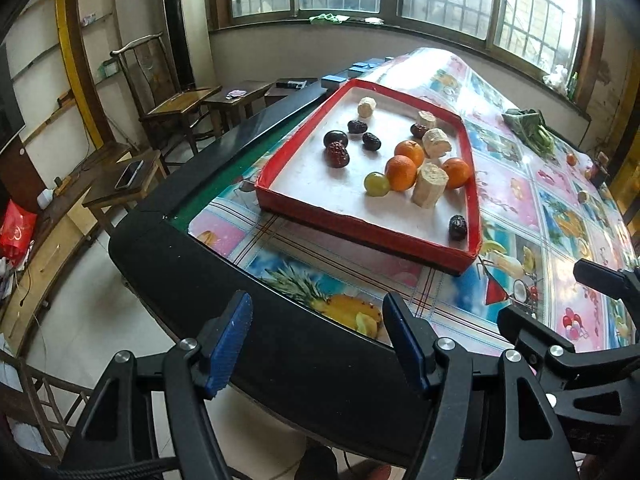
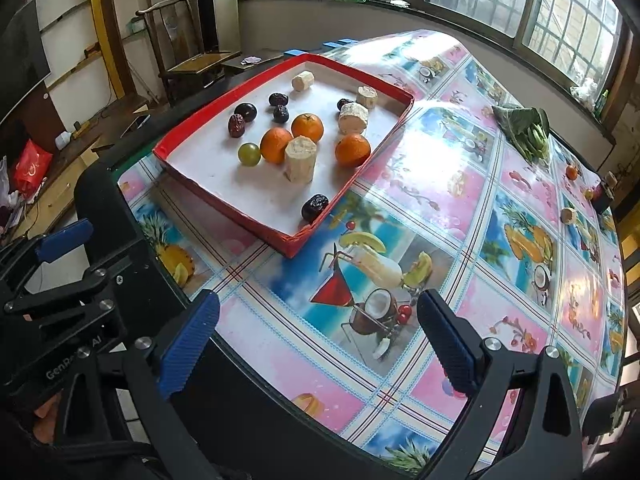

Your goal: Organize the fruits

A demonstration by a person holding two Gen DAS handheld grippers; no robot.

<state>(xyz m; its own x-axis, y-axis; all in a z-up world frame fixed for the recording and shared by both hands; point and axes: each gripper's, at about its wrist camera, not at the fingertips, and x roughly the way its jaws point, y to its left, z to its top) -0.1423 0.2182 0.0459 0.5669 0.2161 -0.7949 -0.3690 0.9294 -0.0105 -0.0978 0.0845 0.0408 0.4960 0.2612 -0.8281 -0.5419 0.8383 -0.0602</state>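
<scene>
Both sets of my blue-padded fingers, left and right, hang released and empty over the near edge of the fruit-patterned counter. Three round oranges, a green grape, dark wrinkled dates and pale cut stalk pieces lie in the shallow red-rimmed white tray far to the left. One more orange sits far right, well apart.

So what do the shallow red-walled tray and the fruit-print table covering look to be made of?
The shallow red-walled tray looks like cardboard: thin matte red walls with slightly crumpled edges, and a plain white floor. The fruit-print table covering looks like glossy plastic or vinyl, since it mirrors the window light in bright patches. Neither is certain from looks alone.
</scene>
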